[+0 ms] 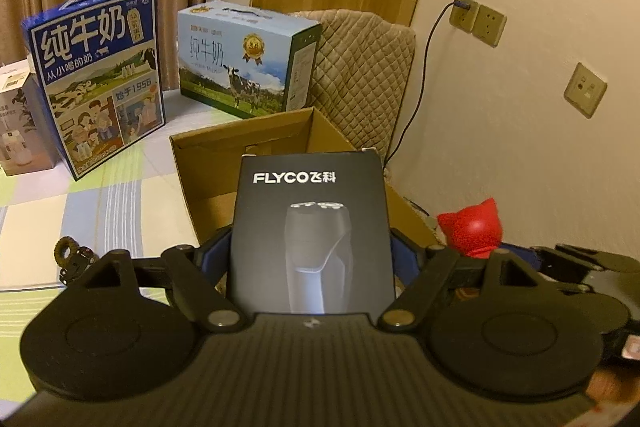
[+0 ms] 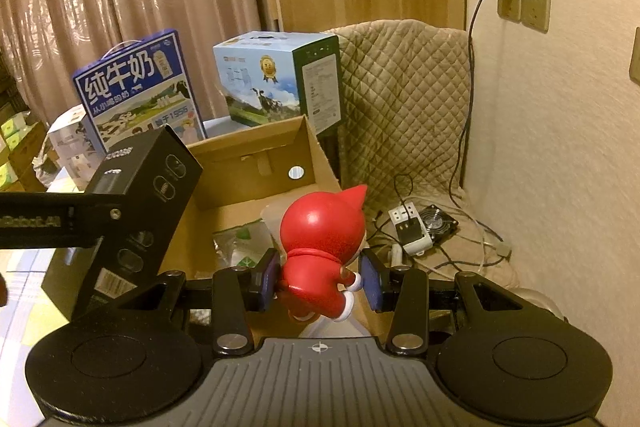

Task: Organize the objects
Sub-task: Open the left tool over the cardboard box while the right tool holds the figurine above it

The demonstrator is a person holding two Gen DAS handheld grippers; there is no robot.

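Observation:
My left gripper [image 1: 310, 253] is shut on a black FLYCO shaver box [image 1: 312, 227], with its blue pads against the box's two sides. The box hangs tilted over the near left corner of an open brown cardboard box [image 1: 240, 137]. The right wrist view shows the same shaver box [image 2: 140, 215] held up at the left. My right gripper [image 2: 320, 279] is shut on a red cat-eared figurine [image 2: 320, 239], gripped at its body above the cardboard box [image 2: 248, 143]. The figurine [image 1: 470, 229] also shows at the right of the left wrist view. A clear plastic bag [image 2: 240, 243] lies inside the cardboard box.
Two milk cartons stand behind the cardboard box, a dark blue one [image 1: 96, 75] and a light blue one [image 1: 244, 63]. A small white box [image 1: 18, 123] sits far left. A quilted chair [image 2: 404, 99] with a power strip [image 2: 410, 227] and cables is to the right, near the wall.

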